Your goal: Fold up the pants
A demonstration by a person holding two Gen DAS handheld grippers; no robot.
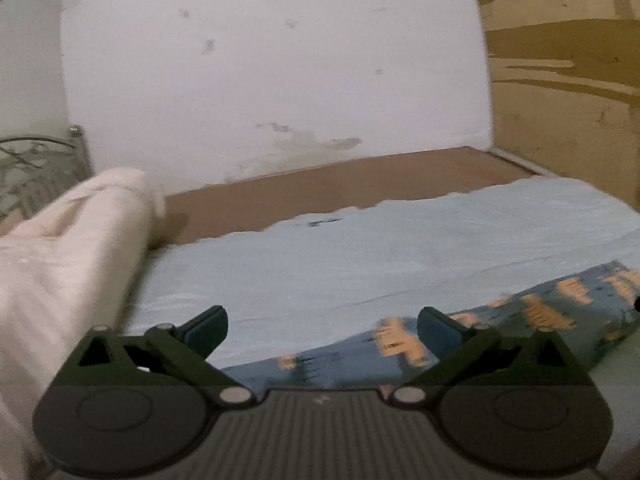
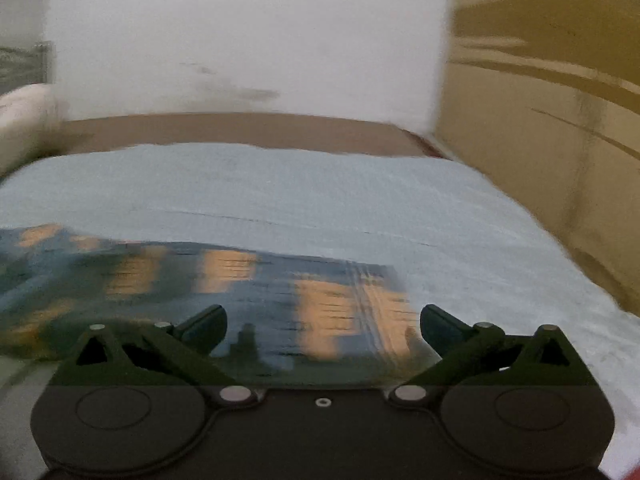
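The pants [image 1: 532,312] are dark blue with orange patches and lie as a long folded strip on the pale blue sheet [image 1: 320,256]. In the left wrist view my left gripper [image 1: 322,326] stands open above the strip's near left end, with nothing between its fingers. In the right wrist view the pants [image 2: 240,292] stretch from the left edge to just right of centre. My right gripper [image 2: 322,326] hangs open over their right end, pads apart and not touching the cloth. Both views are blurred.
A rolled white blanket [image 1: 60,256] lies at the left of the bed. Bare brown board [image 1: 340,184] runs along the far side under a stained white wall [image 1: 280,60]. A wooden panel [image 2: 540,140] stands on the right. A metal rack [image 1: 36,168] sits far left.
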